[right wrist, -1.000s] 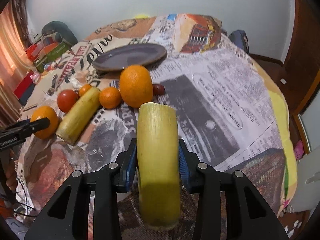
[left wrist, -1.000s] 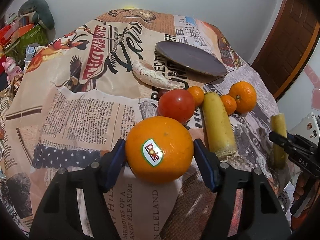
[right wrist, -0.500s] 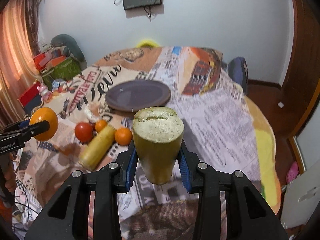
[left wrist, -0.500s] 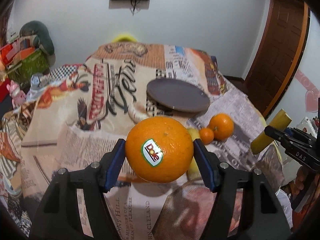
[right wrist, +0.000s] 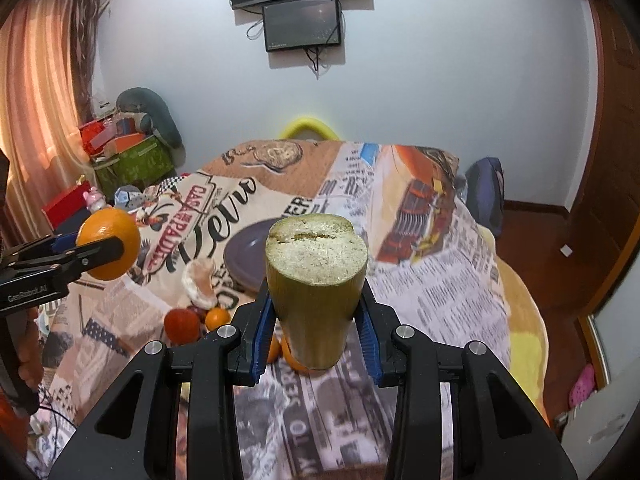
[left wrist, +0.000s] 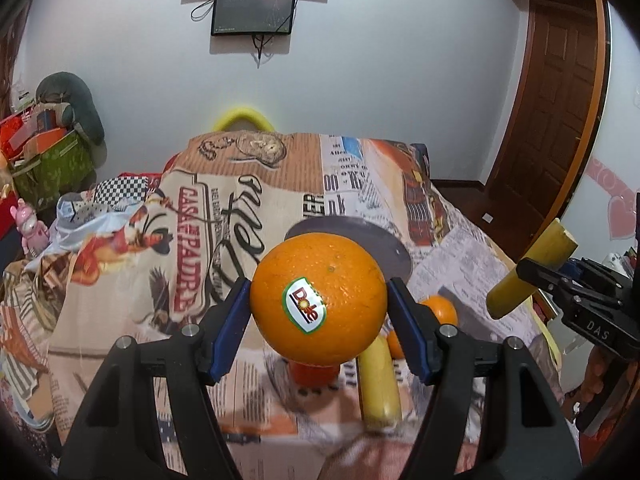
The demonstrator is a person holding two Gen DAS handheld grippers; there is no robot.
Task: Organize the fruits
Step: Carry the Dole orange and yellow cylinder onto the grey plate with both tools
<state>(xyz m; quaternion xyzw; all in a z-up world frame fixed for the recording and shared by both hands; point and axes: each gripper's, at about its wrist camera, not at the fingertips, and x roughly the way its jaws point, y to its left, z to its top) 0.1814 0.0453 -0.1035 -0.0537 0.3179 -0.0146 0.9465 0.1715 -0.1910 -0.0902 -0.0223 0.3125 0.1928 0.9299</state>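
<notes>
My left gripper is shut on a large orange with a Dole sticker and holds it high above the table. My right gripper is shut on a yellow-green cut stalk, also lifted, cut end up. Each gripper shows in the other's view: the orange at the left, the stalk at the right. A dark purple plate lies on the newspaper-print cloth beyond both. On the table below lie a tomato, small oranges, an orange and a second yellow stalk.
A pale root-like piece lies beside the plate. Boxes and toys are piled at the left. A wooden door stands at the right, screens hang on the back wall. The cloth drops off at the table's right edge.
Both grippers have risen well above the table with their fruit, and the views have tilted up toward the wall. The stalk now stands cut end up.
</notes>
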